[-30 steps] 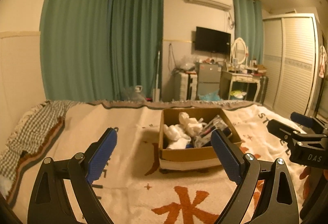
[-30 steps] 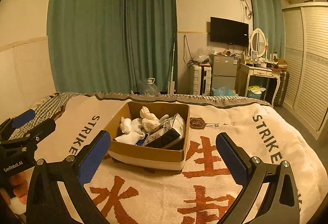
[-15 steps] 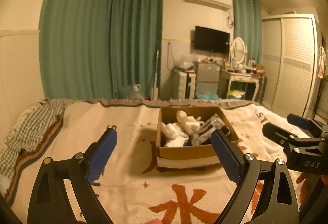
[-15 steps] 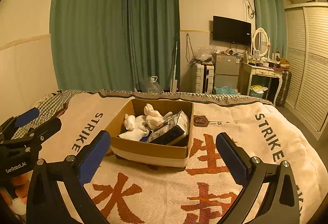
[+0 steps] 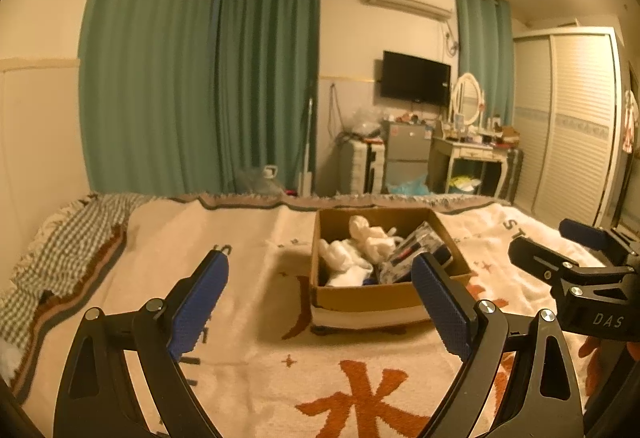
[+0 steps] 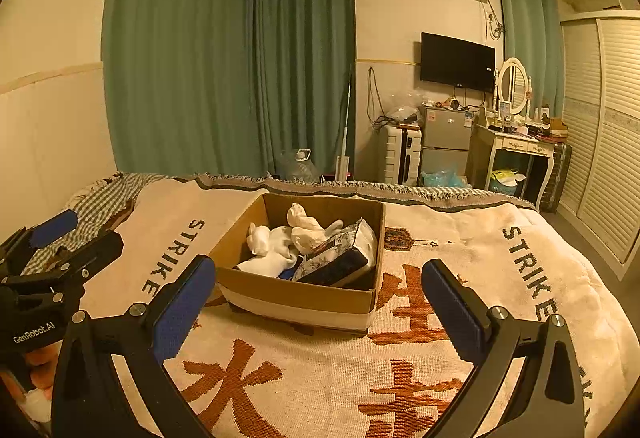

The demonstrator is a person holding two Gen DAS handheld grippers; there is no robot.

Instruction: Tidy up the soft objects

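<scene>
We see the white soft items (image 6: 276, 248) heaped beside a dark patterned packet (image 6: 340, 258) inside the cardboard box (image 6: 296, 298) on the blanket (image 6: 460, 246) lettered "STRIKE", ahead of our wide-open, empty left gripper (image 5: 320, 302) and right gripper (image 6: 320, 306).

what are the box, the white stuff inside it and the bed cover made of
The box looks like plain matte cardboard: brown walls, thin raw rim, pale band low on its front. The white bundles inside seem to be soft knit fabric, possibly socks, going by their limp rounded folds. The bed cover appears to be a woven blanket, with a nubby surface, woven-in lettering and a fringed far edge.
</scene>
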